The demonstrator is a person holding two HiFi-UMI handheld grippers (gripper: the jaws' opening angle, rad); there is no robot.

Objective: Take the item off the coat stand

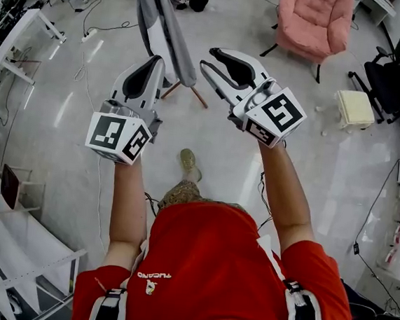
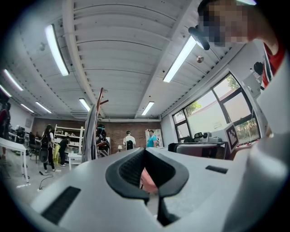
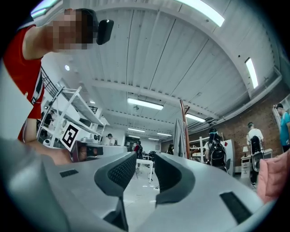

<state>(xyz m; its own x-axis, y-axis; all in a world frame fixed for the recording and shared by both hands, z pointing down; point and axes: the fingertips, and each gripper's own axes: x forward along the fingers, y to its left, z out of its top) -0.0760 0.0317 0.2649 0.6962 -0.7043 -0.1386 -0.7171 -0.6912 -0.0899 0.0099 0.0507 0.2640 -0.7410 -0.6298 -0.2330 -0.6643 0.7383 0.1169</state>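
A coat stand point(image 1: 185, 91) with wooden legs stands on the floor ahead of me. A long grey garment point(image 1: 163, 26) hangs on it. In the left gripper view the garment point(image 2: 90, 136) hangs below the stand's wooden top point(image 2: 100, 97), far off at the left. The right gripper view shows the garment point(image 3: 180, 136) on the pole, beyond the jaws. My left gripper point(image 1: 155, 60) point(image 2: 145, 152) is raised, shut and empty. The right gripper point(image 1: 208, 58) point(image 3: 145, 156) is raised beside it, its jaws apart with nothing between them. Neither gripper touches the garment.
A pink armchair point(image 1: 315, 19) stands at the back right, a cream stool point(image 1: 355, 107) and a black office chair point(image 1: 397, 83) further right. A white desk point(image 1: 29, 34) and floor cables lie to the left. Several people point(image 2: 128, 139) stand far off by shelves.
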